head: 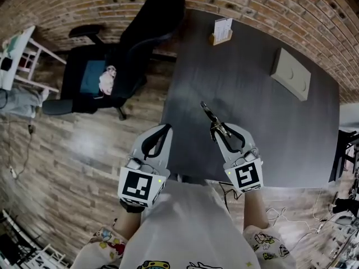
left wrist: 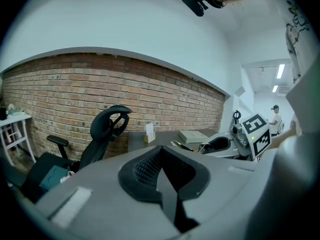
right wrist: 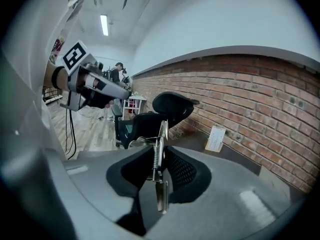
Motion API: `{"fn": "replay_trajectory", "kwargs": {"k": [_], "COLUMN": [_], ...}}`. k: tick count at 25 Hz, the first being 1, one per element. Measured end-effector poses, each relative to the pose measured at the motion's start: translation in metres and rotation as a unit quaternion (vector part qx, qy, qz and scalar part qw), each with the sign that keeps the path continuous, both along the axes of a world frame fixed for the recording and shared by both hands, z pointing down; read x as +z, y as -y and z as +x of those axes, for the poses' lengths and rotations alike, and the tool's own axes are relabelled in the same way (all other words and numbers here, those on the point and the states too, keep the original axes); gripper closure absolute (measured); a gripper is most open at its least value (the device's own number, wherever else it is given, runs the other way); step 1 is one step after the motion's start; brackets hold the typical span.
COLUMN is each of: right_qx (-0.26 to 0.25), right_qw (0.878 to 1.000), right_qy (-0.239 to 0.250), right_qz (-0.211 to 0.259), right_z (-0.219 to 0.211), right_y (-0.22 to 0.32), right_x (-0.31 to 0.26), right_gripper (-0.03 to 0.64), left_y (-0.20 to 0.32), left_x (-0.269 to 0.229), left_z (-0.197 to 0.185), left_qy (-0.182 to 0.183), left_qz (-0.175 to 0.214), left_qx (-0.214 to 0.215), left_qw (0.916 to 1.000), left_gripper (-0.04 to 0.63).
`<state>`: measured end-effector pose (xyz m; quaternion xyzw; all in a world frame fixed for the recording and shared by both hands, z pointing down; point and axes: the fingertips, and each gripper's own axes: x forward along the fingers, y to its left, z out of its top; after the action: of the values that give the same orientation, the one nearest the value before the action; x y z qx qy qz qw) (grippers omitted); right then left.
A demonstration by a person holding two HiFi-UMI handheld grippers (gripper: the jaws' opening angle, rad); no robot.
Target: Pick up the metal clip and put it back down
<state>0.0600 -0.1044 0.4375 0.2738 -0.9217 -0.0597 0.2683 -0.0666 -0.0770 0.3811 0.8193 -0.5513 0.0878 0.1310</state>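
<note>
The metal clip (head: pixel 212 118) is a slim spring clamp, held up in the air over the dark table (head: pixel 263 122). My right gripper (head: pixel 220 131) is shut on its rear handle, and the clip's nose points away toward the table's middle. In the right gripper view the clip (right wrist: pixel 158 156) stands edge-on between the jaws, its spring visible, with my right gripper (right wrist: pixel 159 184) closed on it. My left gripper (head: pixel 159 139) hangs at the table's near left edge, shut and holding nothing. In the left gripper view my left gripper (left wrist: pixel 165 184) shows its jaws pressed together, with the clip (left wrist: pixel 184 146) to the right.
A black office chair (head: pixel 126 49) stands left of the table on the wooden floor. A small card holder (head: pixel 222 31) sits at the table's far edge. A pale flat box (head: pixel 291 73) lies at the far right. A brick wall runs behind.
</note>
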Motion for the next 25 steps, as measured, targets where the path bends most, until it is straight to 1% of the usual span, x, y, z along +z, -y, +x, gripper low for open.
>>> {"fn": "replay_trajectory", "kwargs": {"k": [3, 8, 10, 15, 19, 25], "right_qx": [-0.011, -0.024, -0.032, -0.053, -0.070, -0.089], "right_qw": [1.000, 0.998, 0.997, 0.991, 0.986, 0.976], "right_qy": [-0.015, -0.057, -0.071, -0.119, -0.145, -0.191], "right_qz": [-0.005, -0.012, -0.010, 0.014, 0.029, 0.064], "right_z": [-0.006, -0.012, -0.015, -0.023, -0.030, -0.034], "right_y": [-0.001, -0.003, -0.006, -0.012, -0.015, -0.017], "right_x": [0.022, 0.053, 0.064, 0.092, 0.108, 0.129], "right_gripper": [0.528, 0.528, 0.528, 0.528, 0.528, 0.526], "left_y": [0.000, 0.000, -0.001, -0.002, -0.004, -0.006], "left_x": [0.005, 0.009, 0.015, 0.019, 0.023, 0.026], "left_z": [-0.001, 0.000, 0.000, 0.001, -0.001, 0.000], "left_qy": [0.000, -0.002, -0.001, -0.005, -0.004, -0.007], "left_qz": [-0.002, 0.001, -0.005, -0.009, -0.011, -0.015], "left_qx": [0.000, 0.008, 0.008, 0.010, 0.008, 0.004], "left_qw": [1.0000, 1.0000, 0.9999, 0.9999, 0.9999, 0.9999], "left_gripper": [0.581, 0.581, 0.581, 0.581, 0.581, 0.581]}}
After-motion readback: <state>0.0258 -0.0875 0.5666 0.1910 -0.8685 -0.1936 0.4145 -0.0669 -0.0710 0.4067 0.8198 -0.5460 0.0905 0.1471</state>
